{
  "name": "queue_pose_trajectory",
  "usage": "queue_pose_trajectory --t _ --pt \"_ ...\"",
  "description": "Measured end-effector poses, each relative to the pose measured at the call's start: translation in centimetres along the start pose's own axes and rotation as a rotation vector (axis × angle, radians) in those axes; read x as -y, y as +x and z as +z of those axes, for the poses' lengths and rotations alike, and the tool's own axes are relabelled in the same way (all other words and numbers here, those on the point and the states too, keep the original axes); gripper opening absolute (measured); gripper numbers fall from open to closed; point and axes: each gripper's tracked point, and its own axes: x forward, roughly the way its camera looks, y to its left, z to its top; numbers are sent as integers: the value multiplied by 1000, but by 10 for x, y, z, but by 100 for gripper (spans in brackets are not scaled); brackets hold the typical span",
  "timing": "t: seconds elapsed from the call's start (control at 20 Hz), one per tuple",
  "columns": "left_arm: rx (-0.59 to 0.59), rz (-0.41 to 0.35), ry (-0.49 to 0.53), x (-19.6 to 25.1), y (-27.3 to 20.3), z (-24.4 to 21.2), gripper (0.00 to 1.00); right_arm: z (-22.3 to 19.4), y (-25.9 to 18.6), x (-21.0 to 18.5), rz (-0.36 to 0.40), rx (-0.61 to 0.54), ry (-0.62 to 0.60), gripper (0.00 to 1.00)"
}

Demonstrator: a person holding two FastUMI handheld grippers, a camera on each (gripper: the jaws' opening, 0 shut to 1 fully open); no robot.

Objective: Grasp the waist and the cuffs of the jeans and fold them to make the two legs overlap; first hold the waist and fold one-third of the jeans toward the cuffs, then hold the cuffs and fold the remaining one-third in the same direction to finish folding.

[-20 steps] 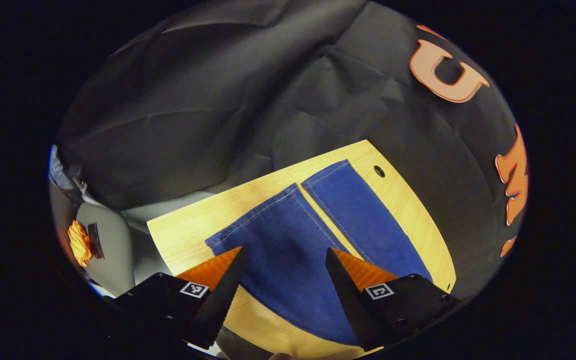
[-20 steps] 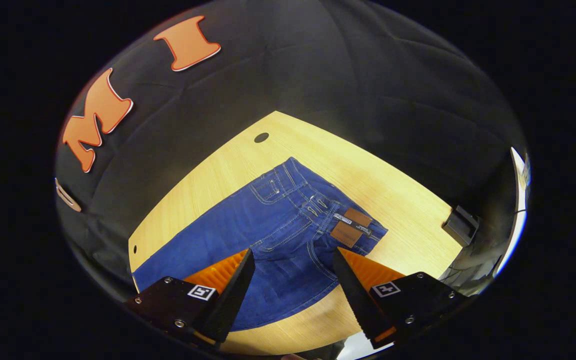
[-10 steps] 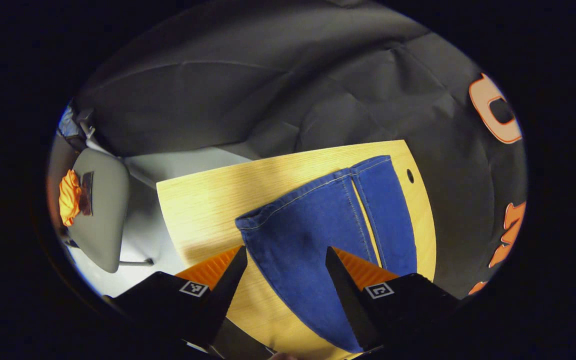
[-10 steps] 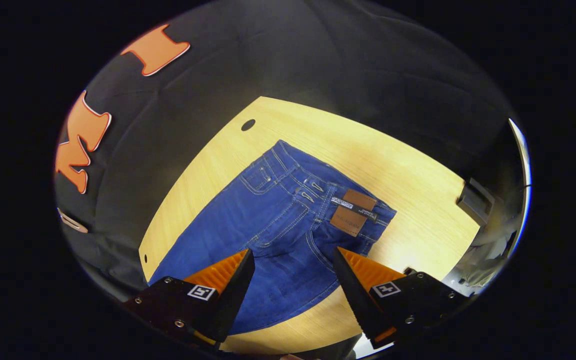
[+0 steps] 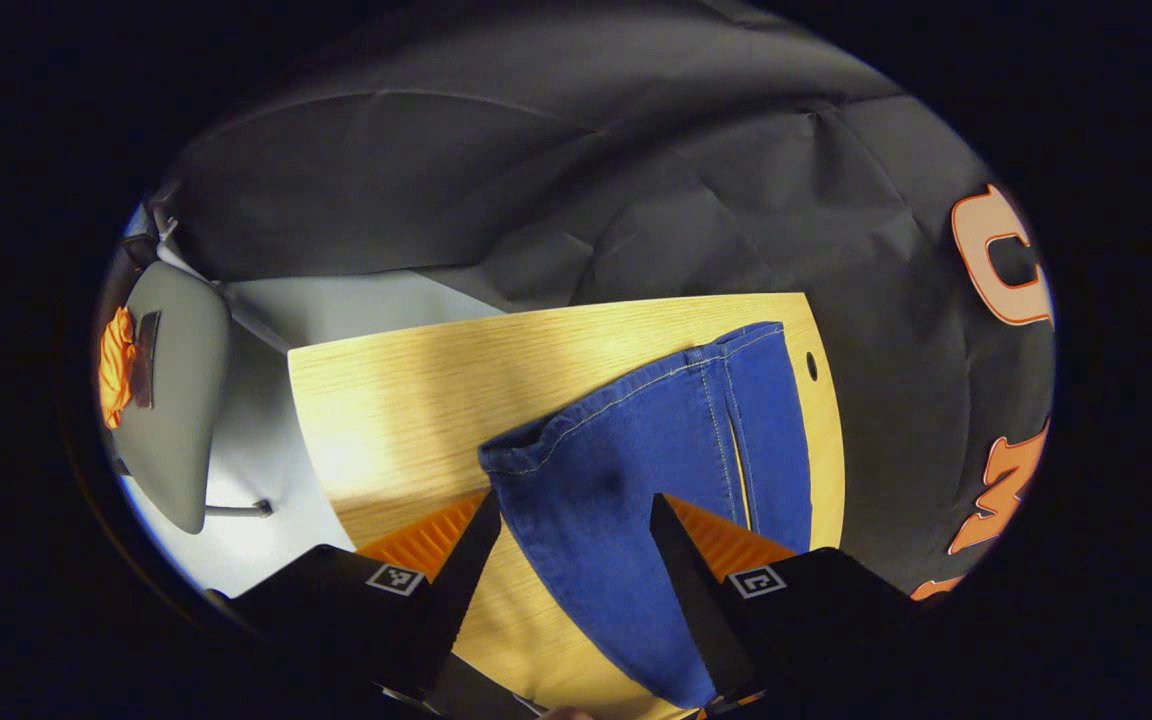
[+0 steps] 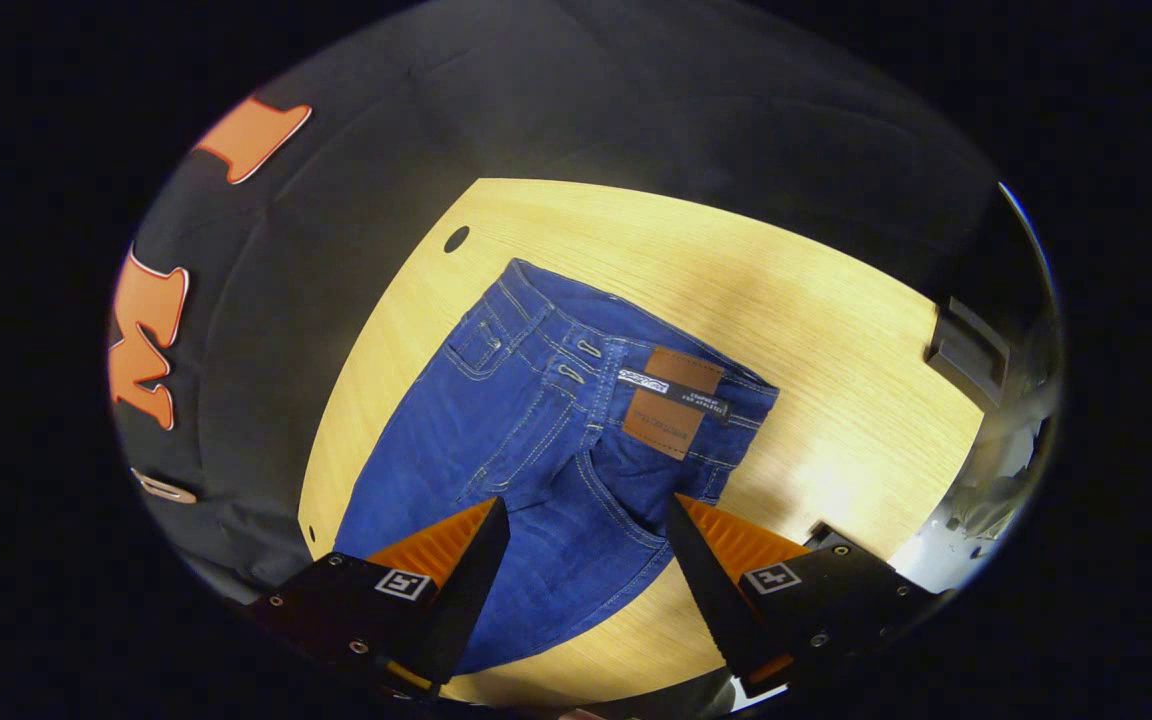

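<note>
Jeans (image 6: 536, 420): matt blue denim cloth, pale stitched seams, leather-look patch (image 6: 671, 400) at waist. Worktop (image 6: 816, 340): pale wood grain, smooth, slight sheen. Booth wall (image 5: 496, 190): creased matt cloth

Left gripper (image 5: 573, 505): low centre of frame, jaws spread wide, holding nothing, apparently above surface. Right gripper (image 6: 586, 510): low centre, jaws equally spread, empty.

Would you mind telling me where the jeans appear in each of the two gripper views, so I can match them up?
Left gripper view: the jeans show their cuff end, lower centre, running up to the right between the open jaws.
Right gripper view: the jeans show their waist end, centre, with the leather patch.
Shared landmark: the wooden table under them.
</note>
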Motion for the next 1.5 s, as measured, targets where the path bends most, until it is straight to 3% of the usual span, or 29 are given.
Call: queue_pose_trajectory --t 0.4,0.7,0.9,1.05,1.1,1.25,1.35,1.4,1.45,1.5 --pt "12 -55 18 11 7 7 93 -10 16 36 -21 -45 80 98" --pt "4 -97 14 18 14 12 89 2 32 16 140 -37 245 94" --pt "11 -111 56 29 20 15 87 1 42 8 144 -46 236 84" --pt "3 -130 94 40 27 19 85 -1 46 13 102 -64 207 69" --pt "-1 -125 99 41 35 19 79 -1 48 15 90 -71 217 64" --pt "-15 -124 95 45 51 18 55 -2 51 17 60 -83 255 36" --pt "-22 -107 84 39 57 19 27 -18 44 20 14 -81 250 35" --pt "-14 -119 80 41 56 20 5 -2 55 19 -2 -59 272 27" --pt "-10 -121 93 40 54 19 5 -4 52 16 2 -63 250 18" --pt "7 -118 70 42 50 24 4 -5 55 19 -1 -60 239 18"
